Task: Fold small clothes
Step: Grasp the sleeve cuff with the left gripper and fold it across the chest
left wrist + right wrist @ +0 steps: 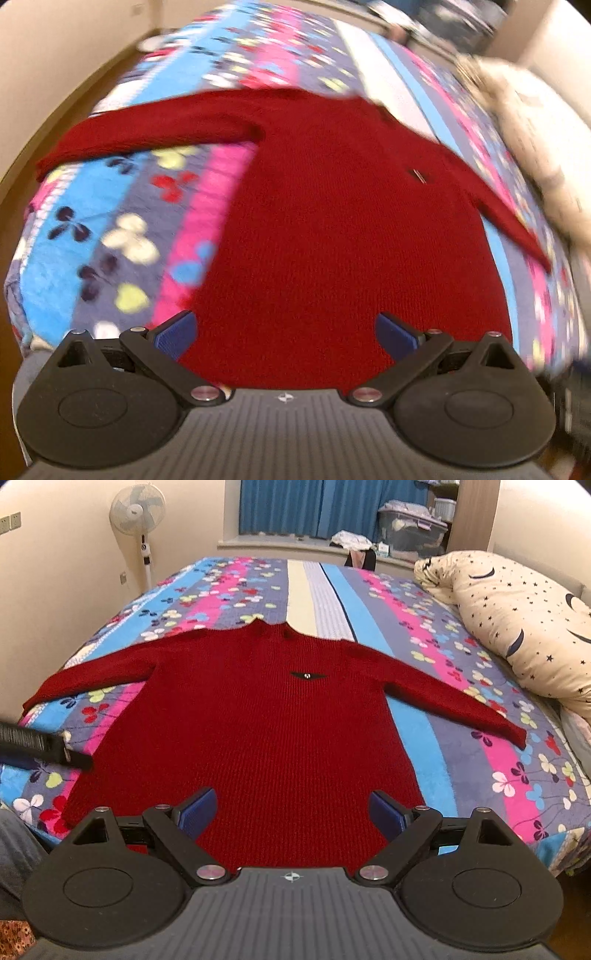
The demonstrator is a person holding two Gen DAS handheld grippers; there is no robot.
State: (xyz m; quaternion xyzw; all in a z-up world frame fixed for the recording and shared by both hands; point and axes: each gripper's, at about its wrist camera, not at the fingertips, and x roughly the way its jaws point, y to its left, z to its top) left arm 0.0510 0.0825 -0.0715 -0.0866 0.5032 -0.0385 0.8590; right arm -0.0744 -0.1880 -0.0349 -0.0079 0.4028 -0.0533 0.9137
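A small red knit sweater point(266, 720) lies flat on the bed with both sleeves spread out; a small dark emblem sits on its chest. It also fills the left wrist view point(332, 229), which is blurred. My left gripper point(286, 332) is open and empty, just above the sweater's lower left hem. My right gripper point(291, 812) is open and empty above the middle of the hem. The left gripper's black body shows in the right wrist view at the left edge, beside the sweater's lower left side; its fingers are out of that view.
The bed has a striped floral blanket point(461, 709). A cream star-print duvet point(517, 627) lies along the right side. A standing fan point(137, 513) is by the left wall. Blue curtains and storage boxes point(410, 528) stand beyond the bed.
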